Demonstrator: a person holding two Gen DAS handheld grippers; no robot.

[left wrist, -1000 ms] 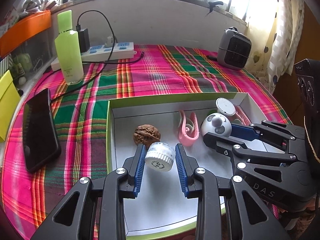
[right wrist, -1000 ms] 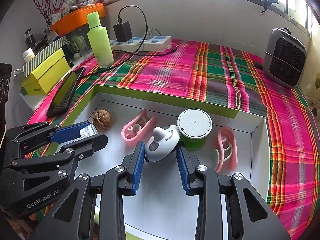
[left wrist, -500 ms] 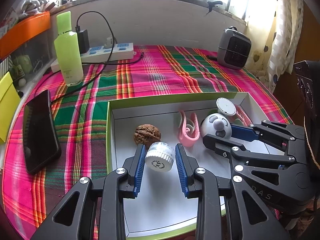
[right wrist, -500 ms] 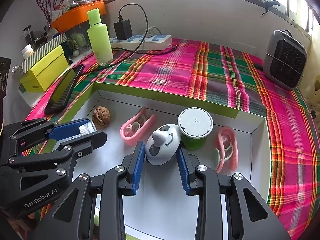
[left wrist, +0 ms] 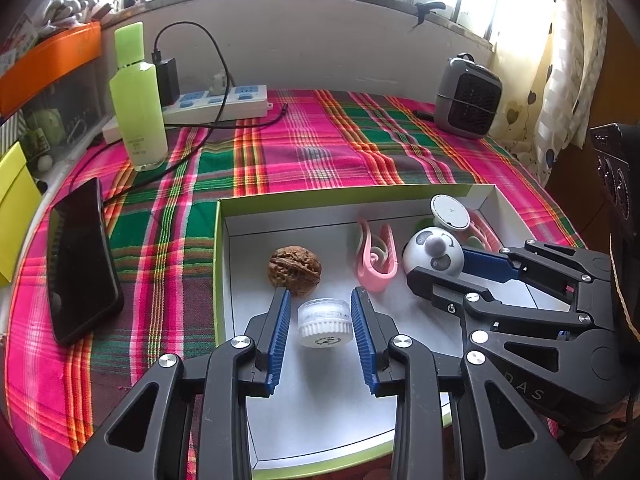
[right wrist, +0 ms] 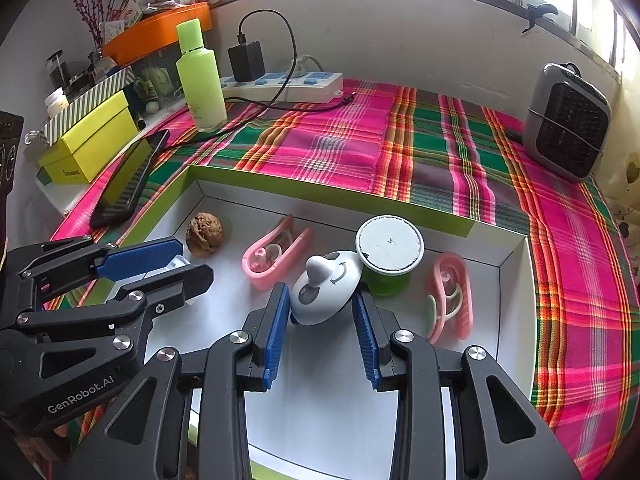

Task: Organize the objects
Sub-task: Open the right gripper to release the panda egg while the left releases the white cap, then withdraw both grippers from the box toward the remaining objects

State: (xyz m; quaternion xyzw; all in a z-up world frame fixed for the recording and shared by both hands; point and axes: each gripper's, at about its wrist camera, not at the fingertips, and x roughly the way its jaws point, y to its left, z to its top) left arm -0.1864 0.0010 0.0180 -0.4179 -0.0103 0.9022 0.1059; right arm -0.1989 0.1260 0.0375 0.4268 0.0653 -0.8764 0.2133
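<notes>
A green-rimmed white box (left wrist: 320, 197) lies on the plaid cloth. In it are a walnut (left wrist: 295, 270), two pink clips (right wrist: 276, 258) (right wrist: 450, 296), and a green cup with a white lid (right wrist: 389, 254). My left gripper (left wrist: 320, 304) stands open around a small white jar (left wrist: 325, 322). The jar lies on the box floor, with a thin gap at the left pad. My right gripper (right wrist: 320, 300) is shut on a tilted white face toy (right wrist: 326, 288), held at the fingertips. In the left wrist view that toy (left wrist: 434, 256) shows just beyond the right gripper (left wrist: 440, 270).
Left of the box lies a black phone (left wrist: 80, 260). A tall green bottle (left wrist: 138, 100) and a power strip (left wrist: 216, 100) with a charger stand at the back. A grey heater (left wrist: 466, 98) is back right. A yellow box (right wrist: 92, 140) sits off the table's left edge.
The white jar, earlier pinched and tilted with its face toward the camera, has dropped lower and lies on its side between the left fingers. The face toy has rolled slightly in the right grip.
</notes>
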